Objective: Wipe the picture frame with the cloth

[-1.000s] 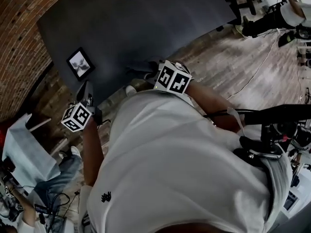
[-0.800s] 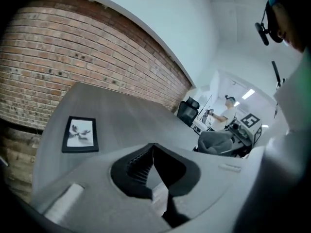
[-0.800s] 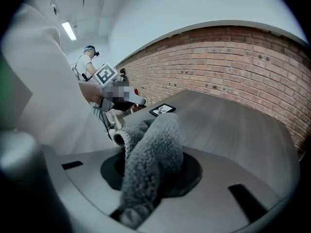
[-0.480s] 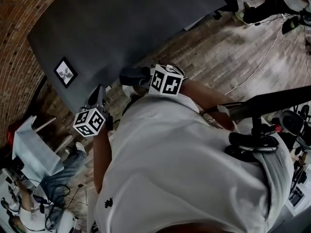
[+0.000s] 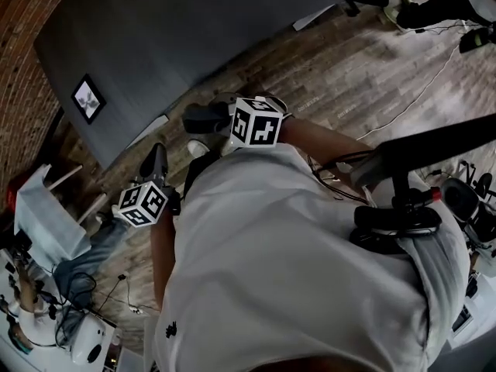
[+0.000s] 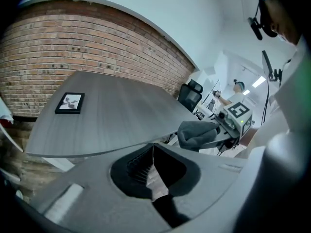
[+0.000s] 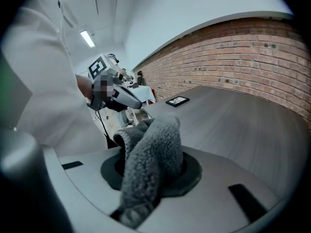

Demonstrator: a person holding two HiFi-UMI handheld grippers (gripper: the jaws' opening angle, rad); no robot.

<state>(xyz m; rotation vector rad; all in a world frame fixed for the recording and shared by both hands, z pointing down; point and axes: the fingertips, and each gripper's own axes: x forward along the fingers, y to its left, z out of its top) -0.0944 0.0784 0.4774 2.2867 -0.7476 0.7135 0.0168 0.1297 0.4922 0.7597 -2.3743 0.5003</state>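
Observation:
A small black picture frame [image 5: 86, 99] lies flat near the left end of the dark grey table [image 5: 201, 29]; it also shows in the left gripper view as the frame [image 6: 70, 102] and in the right gripper view as the frame [image 7: 177, 101]. My right gripper [image 5: 208, 118] is shut on a grey fluffy cloth [image 7: 150, 154], held over the floor just off the table's edge. My left gripper [image 5: 157, 157] is shut with nothing in it, also short of the table. The cloth [image 6: 197, 134] hangs to the right in the left gripper view.
A brick wall [image 6: 73, 42] runs behind the table. The floor [image 5: 364, 68] is wood planks with a cable across it. A white stool [image 5: 46, 223] and a seated person's legs [image 5: 85, 262] are at the left. Office chairs [image 6: 192, 93] stand beyond the table's far end.
Both grippers have drawn back from the table's edge and now hang over the floor. The frame sits further toward the upper left of the head view. The cloth stays gripped.

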